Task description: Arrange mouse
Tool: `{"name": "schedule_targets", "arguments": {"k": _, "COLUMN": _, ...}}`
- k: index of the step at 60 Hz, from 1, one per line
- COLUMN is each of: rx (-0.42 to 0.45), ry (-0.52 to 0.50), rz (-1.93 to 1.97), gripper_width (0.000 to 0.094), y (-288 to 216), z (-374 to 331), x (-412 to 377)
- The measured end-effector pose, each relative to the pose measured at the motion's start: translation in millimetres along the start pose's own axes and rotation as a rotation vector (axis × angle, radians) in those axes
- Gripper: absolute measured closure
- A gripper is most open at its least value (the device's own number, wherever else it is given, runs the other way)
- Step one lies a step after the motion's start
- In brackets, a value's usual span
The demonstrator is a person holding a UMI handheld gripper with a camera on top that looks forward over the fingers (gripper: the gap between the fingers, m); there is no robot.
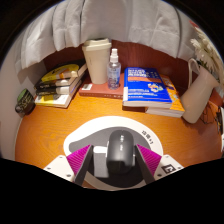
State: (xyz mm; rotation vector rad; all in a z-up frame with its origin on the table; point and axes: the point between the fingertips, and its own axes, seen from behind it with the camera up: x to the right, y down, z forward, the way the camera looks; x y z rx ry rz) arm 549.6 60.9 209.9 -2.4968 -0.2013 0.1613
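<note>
A dark grey computer mouse (113, 153) sits between my two fingers, its sides touching both magenta pads (80, 160). My gripper (112, 165) is shut on the mouse. Under and just beyond the mouse lies a white rounded mouse mat (100, 128) on the wooden desk (60, 125). I cannot tell whether the mouse rests on the mat or is held just above it.
Beyond the mat, a blue book (150, 88) lies on an orange one. A small clear bottle (113, 68) and a white box (97, 58) stand at the back. A stack of books (58, 86) lies left. A white upright object (199, 90) stands right.
</note>
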Motion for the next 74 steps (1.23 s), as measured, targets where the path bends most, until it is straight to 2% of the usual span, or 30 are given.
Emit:
{"name": "schedule_targets", "arguments": {"k": 2, "rx": -0.009, "ry": 0.015, "rz": -0.033, "gripper_width": 0.006, "y": -4.0, "z": -4.5, "x": -7.3}}
{"name": "schedule_targets", "arguments": {"k": 12, "rx": 0.05, "ry": 0.09, "rz": -0.061, "gripper_width": 0.0061, "y": -10.1, "z": -76.4, "x": 6.8}}
{"name": "schedule_targets", "arguments": {"k": 26, "rx": 0.202, "ry": 0.148, "rz": 0.058, "gripper_width": 0.0068, "y": -8.0, "z": -218.5, "x": -7.0}}
{"name": "schedule_targets", "arguments": {"k": 44, "rx": 0.356, "ry": 0.121, "rz": 0.162, "gripper_width": 0.0072, "y": -7.5, "z": -326.4, "x": -43.6}}
{"name": "schedule_targets", "arguments": {"k": 74, "rx": 0.341, "ry": 0.119, "rz": 0.121, "gripper_width": 0.0074, "y": 31.9, "z": -357.7, "x": -66.9}}
